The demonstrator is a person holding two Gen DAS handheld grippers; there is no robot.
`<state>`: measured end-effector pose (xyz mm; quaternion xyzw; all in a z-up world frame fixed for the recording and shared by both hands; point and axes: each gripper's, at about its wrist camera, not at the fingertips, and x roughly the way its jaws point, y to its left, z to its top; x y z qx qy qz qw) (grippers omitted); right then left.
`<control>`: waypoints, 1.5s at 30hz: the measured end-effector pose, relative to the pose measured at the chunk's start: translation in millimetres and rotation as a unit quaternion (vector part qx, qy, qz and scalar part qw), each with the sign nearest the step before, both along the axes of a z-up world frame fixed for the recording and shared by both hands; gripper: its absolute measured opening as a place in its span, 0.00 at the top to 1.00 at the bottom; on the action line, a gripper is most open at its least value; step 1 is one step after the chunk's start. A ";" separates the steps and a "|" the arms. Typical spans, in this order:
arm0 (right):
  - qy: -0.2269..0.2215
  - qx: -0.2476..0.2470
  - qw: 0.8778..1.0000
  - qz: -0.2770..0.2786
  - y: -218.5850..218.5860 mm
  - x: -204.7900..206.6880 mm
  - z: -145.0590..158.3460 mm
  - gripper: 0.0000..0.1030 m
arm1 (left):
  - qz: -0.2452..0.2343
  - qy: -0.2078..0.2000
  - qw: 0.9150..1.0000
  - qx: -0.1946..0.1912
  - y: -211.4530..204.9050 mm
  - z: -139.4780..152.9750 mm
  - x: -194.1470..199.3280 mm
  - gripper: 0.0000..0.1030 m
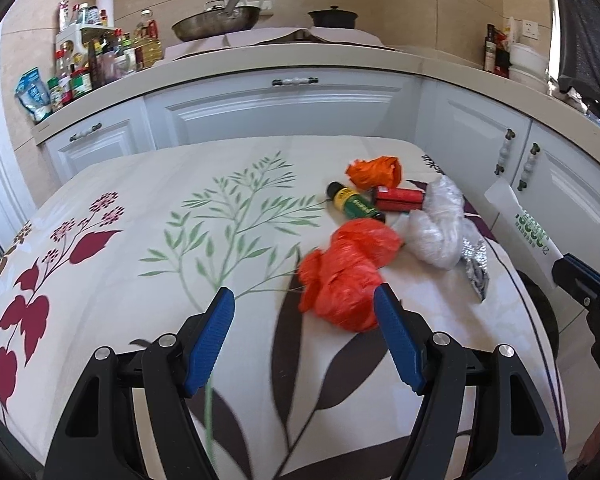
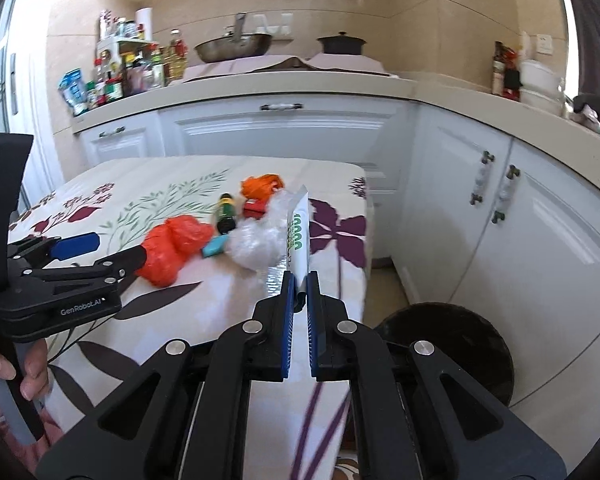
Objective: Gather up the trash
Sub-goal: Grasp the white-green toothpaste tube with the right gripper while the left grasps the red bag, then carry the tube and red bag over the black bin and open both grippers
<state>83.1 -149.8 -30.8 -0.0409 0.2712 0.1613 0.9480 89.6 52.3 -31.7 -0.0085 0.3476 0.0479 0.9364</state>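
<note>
Trash lies on the floral tablecloth (image 1: 140, 208): a crumpled red plastic bag (image 1: 346, 276), a green bottle (image 1: 354, 202), a red box (image 1: 398, 199), an orange wad (image 1: 374, 172), a clear plastic bag (image 1: 436, 226) and a silver foil wrapper (image 1: 476, 266). My left gripper (image 1: 304, 300) is open just in front of the red bag (image 2: 176, 246). My right gripper (image 2: 299, 282) is shut on a white tube with green print (image 2: 299, 240), held upright by the table's right edge; the tube also shows in the left wrist view (image 1: 526, 228).
A black round bin (image 2: 456, 344) stands on the floor right of the table. White cabinets (image 1: 284, 108) and a counter with a pan (image 1: 216, 20), a pot (image 1: 334, 16) and bottles (image 1: 100, 60) lie behind. A small blue item (image 2: 213, 247) lies by the clear bag.
</note>
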 end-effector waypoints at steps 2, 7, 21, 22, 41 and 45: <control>0.003 0.001 1.000 -0.005 -3.9 1.6 -2.7 0.94 | -0.003 -0.002 1.000 0.004 -4.6 -1.0 3.8 0.32; 0.007 0.005 1.000 -0.012 -10.5 5.0 -7.8 0.94 | -0.016 0.018 1.000 -0.007 -9.5 -9.1 15.4 0.32; 0.009 0.012 1.000 -0.023 -18.8 7.2 -13.9 0.94 | -0.033 0.026 0.999 -0.016 -17.5 -12.2 16.3 0.65; 0.008 0.011 1.000 -0.025 -20.7 7.5 -13.9 0.94 | -0.031 0.020 0.999 -0.011 -17.8 -10.4 14.4 0.65; -0.010 0.014 0.990 -0.137 -112.9 -1.2 -14.1 0.94 | -0.129 -0.025 0.991 -0.008 -117.2 19.7 3.1 0.65; -0.007 0.016 0.987 -0.163 -139.6 -3.6 -17.9 0.94 | -0.153 -0.025 0.988 -0.014 -149.8 18.8 7.7 0.65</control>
